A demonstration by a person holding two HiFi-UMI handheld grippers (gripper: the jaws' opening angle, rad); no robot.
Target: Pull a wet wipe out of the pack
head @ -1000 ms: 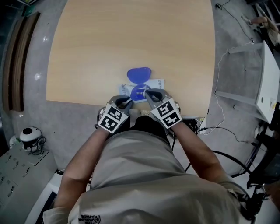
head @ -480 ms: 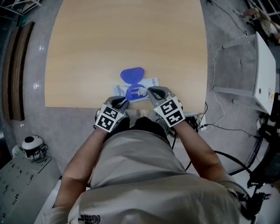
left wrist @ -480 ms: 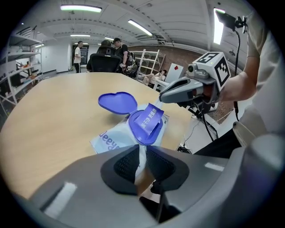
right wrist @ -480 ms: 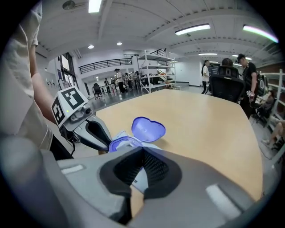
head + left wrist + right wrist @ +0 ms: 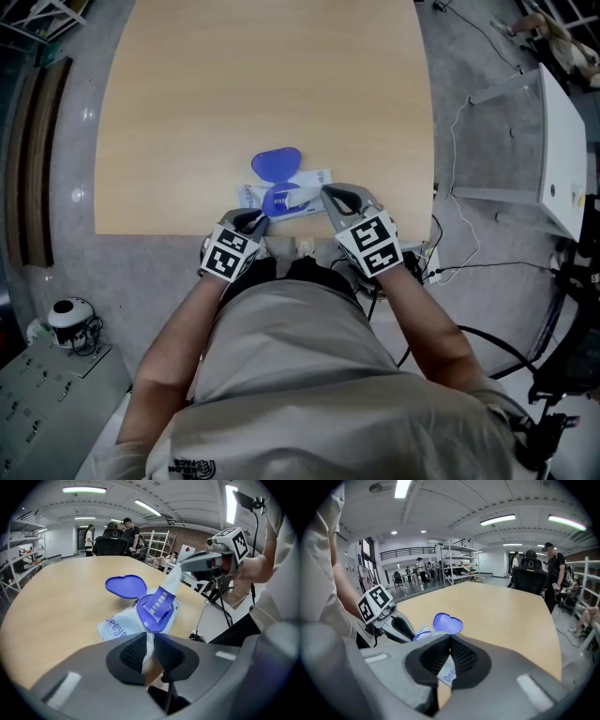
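Note:
The pale blue wet wipe pack (image 5: 302, 192) lies at the near edge of the wooden table (image 5: 262, 84), its blue heart-shaped lid (image 5: 275, 164) flipped open. My left gripper (image 5: 258, 220) is shut on the pack's near edge (image 5: 149, 641). Right of the opening, my right gripper (image 5: 326, 192) is shut on a strip (image 5: 161, 599) that rises out of it. The strip is white at the held tip and blue with print lower down. In the right gripper view the jaws (image 5: 449, 653) are closed on a white printed piece, with the lid (image 5: 447, 623) beyond.
The person's torso presses close to the table's near edge. A white cabinet (image 5: 562, 150) and cables (image 5: 459, 272) are on the floor at right. People, office chairs (image 5: 532, 581) and shelving (image 5: 457, 559) stand beyond the far end of the table.
My right gripper has drawn away to the right of the pack's opening, lifting the strip taut. The left gripper has kept its hold on the pack's edge.

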